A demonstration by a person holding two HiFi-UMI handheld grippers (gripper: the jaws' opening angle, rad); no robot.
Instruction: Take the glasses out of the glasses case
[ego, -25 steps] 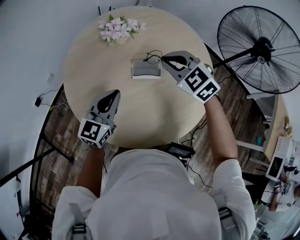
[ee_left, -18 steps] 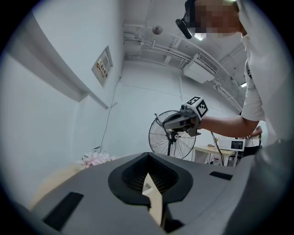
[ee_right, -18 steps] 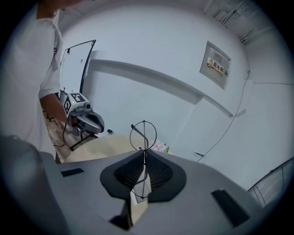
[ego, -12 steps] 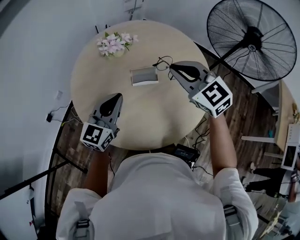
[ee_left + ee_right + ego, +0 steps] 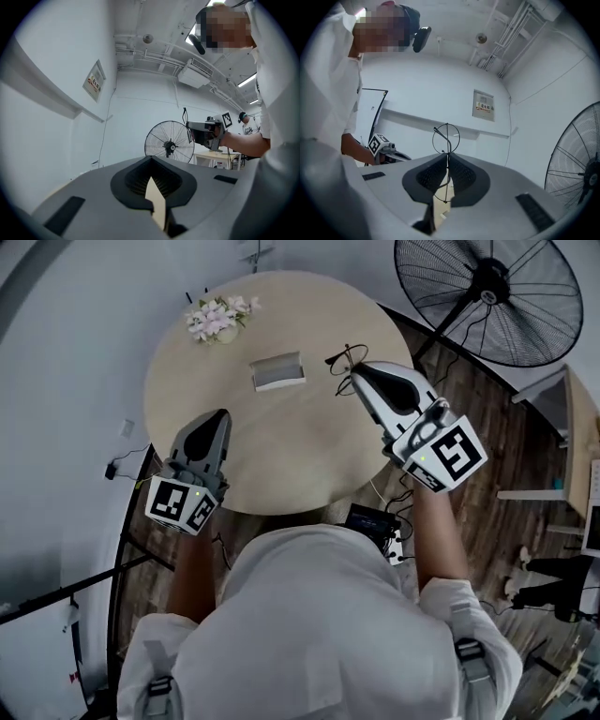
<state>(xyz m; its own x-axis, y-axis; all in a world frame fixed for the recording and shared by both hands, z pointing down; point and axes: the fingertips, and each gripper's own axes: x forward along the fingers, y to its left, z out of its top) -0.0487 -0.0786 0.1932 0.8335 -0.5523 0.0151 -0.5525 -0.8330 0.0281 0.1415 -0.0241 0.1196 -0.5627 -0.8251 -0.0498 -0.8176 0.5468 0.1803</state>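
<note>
The grey glasses case (image 5: 277, 371) lies on the round wooden table (image 5: 309, 456), toward its far side. My right gripper (image 5: 353, 374) is lifted above the table's right part, shut on thin black wire-rimmed glasses (image 5: 343, 358) that stick out past its tip. In the right gripper view the glasses (image 5: 446, 140) stand upright, pinched between the closed jaws, one round lens above them. My left gripper (image 5: 215, 419) hovers over the table's near left edge, jaws together and holding nothing. The left gripper view shows the right gripper (image 5: 204, 133) with the glasses (image 5: 185, 118) held up in the air.
A bunch of pink and white flowers (image 5: 214, 317) sits at the table's far left. A large black floor fan (image 5: 483, 298) stands to the right of the table. A small black device (image 5: 370, 519) with cables lies on the floor by the table's near edge.
My right gripper has lifted the glasses away from the case, moving right and toward me. The left gripper has barely shifted.
</note>
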